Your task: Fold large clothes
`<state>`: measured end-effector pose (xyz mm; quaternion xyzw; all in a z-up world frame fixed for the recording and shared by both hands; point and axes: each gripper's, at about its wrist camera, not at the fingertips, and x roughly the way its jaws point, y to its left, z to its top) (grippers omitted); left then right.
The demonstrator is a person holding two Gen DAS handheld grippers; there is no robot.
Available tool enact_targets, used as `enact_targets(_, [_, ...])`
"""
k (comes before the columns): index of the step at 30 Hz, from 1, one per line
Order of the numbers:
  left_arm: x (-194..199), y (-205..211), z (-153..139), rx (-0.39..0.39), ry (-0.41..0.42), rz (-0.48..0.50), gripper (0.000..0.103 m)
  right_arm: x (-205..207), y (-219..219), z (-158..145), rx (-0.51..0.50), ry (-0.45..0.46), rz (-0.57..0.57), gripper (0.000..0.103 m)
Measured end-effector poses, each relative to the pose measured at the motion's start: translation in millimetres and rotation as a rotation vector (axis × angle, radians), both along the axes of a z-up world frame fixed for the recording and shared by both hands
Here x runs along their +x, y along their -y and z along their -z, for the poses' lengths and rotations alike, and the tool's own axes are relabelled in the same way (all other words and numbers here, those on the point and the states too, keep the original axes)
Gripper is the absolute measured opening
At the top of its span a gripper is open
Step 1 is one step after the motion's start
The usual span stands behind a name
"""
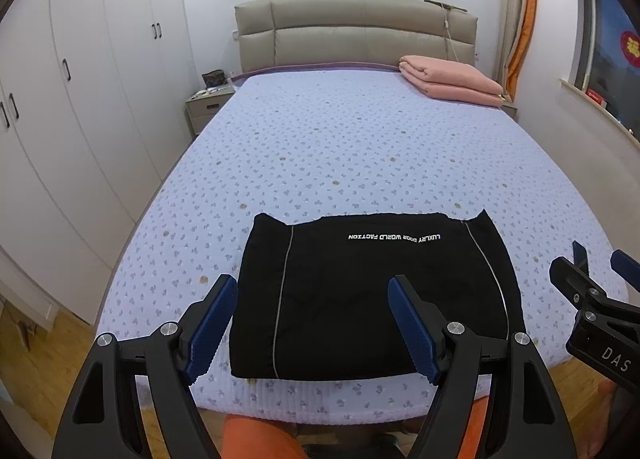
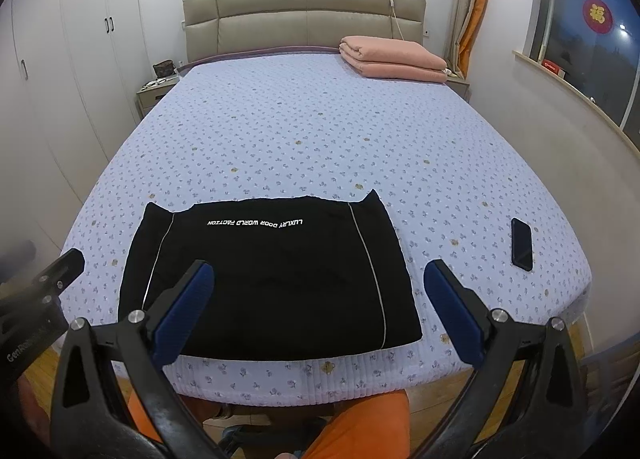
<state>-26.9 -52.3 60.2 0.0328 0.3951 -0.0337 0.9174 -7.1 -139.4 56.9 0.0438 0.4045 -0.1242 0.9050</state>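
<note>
The left tool (image 1: 312, 329) hovers spread over a black folded garment (image 1: 376, 295) at the near edge of the bed (image 1: 340, 147); the right tool (image 2: 320, 311) hovers spread too, gripping nothing. A phone (image 2: 522, 244) lies well apart, rightward. Any further fold should keep edges aligned. Inner layers are hidden.
</note>
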Motion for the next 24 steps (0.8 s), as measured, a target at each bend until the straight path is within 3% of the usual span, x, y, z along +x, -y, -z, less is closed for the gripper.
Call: enact_targets(24, [1.0,0.6,8.6,0.016,-0.009,-0.001,0.079,2.0,-4.2,7.4,0.0,-0.023,-0.018,0.103])
